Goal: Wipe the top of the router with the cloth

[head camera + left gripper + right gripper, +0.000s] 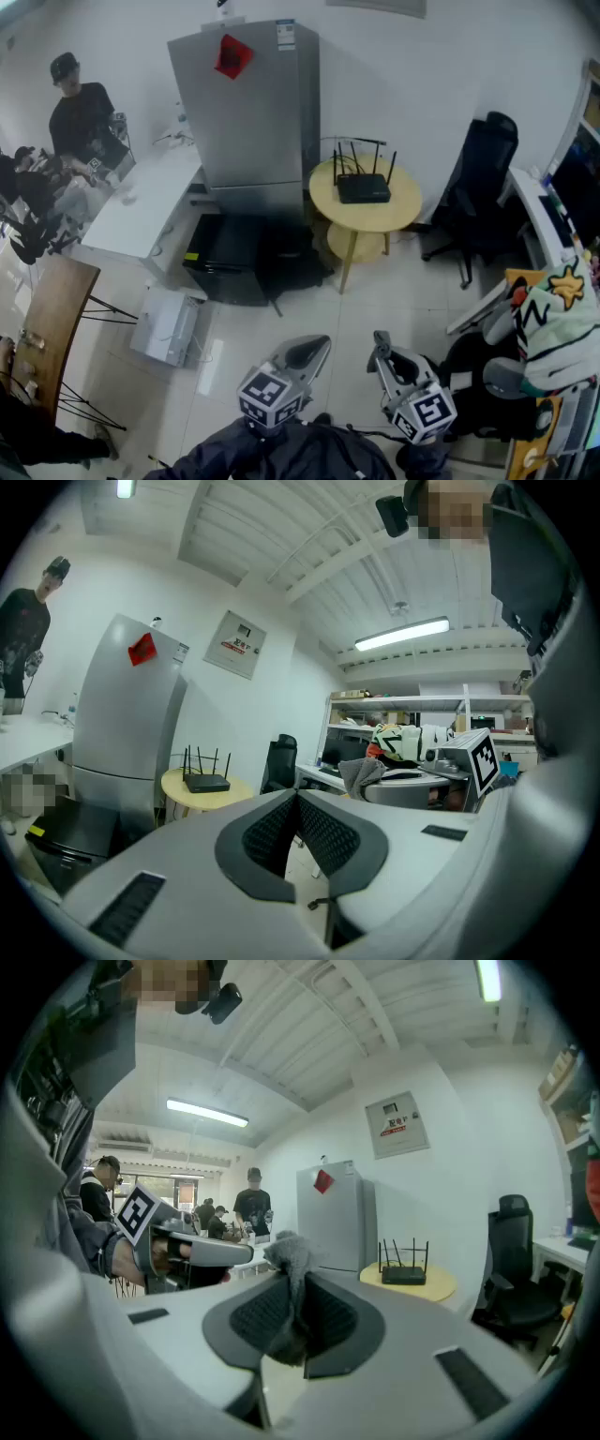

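While far from the router point(364, 188), cloth point(284, 1249) in right tool point(292, 1288)

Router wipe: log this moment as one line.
stage: wiping not begun | left gripper: shut, empty | right gripper: shut on grey cloth | router: on round table, untouched

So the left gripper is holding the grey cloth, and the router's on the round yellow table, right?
No: the right gripper holds the grey cloth, as the right gripper view shows. The router is on the round yellow table.
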Demonstrator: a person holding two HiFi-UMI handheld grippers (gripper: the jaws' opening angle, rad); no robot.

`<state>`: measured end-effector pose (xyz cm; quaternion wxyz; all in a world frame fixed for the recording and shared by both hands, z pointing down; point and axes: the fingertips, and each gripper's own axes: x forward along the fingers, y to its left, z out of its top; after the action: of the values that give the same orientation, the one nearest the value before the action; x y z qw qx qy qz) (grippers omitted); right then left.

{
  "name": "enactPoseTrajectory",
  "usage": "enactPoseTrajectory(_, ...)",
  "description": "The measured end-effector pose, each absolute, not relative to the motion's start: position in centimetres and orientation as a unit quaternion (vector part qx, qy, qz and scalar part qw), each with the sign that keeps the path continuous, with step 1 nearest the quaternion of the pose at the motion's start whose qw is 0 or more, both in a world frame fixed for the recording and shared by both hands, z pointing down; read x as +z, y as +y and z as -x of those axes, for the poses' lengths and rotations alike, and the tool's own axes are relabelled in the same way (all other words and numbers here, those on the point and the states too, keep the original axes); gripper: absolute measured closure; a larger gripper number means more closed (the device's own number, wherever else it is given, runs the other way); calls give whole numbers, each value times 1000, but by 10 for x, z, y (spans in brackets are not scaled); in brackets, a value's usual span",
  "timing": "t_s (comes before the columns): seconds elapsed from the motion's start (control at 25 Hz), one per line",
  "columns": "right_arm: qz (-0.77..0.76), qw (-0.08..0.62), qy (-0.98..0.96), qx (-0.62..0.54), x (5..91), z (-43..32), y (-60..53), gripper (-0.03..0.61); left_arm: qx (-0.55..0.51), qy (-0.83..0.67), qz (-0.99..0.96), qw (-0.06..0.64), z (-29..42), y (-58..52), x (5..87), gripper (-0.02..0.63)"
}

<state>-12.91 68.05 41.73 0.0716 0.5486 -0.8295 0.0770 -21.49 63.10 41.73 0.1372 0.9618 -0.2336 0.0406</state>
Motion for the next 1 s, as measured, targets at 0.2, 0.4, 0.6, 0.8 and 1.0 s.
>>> enactPoseTrajectory(0.2,-548,71,-830,76,419,113,678,508,36,-238,-961,137,201,625,418,612)
enactPoseTrajectory(0.4,-551,73,-827,82,424,98,668,508,38,-241,-960,141,190,611,420,612)
enactPoseTrajectory(0.6,-551,75,-827,87,426,85,639,508,37,-240,-959,143,177,582,421,612)
enactPoseTrajectory(0.8,-547,78,-829,92,438,74,600,508,37,-242,-959,140,163,541,427,612)
enactPoseTrajectory(1.0,-548,87,-826,93,448,59,530,508,31,-240,-960,143,149,467,433,612)
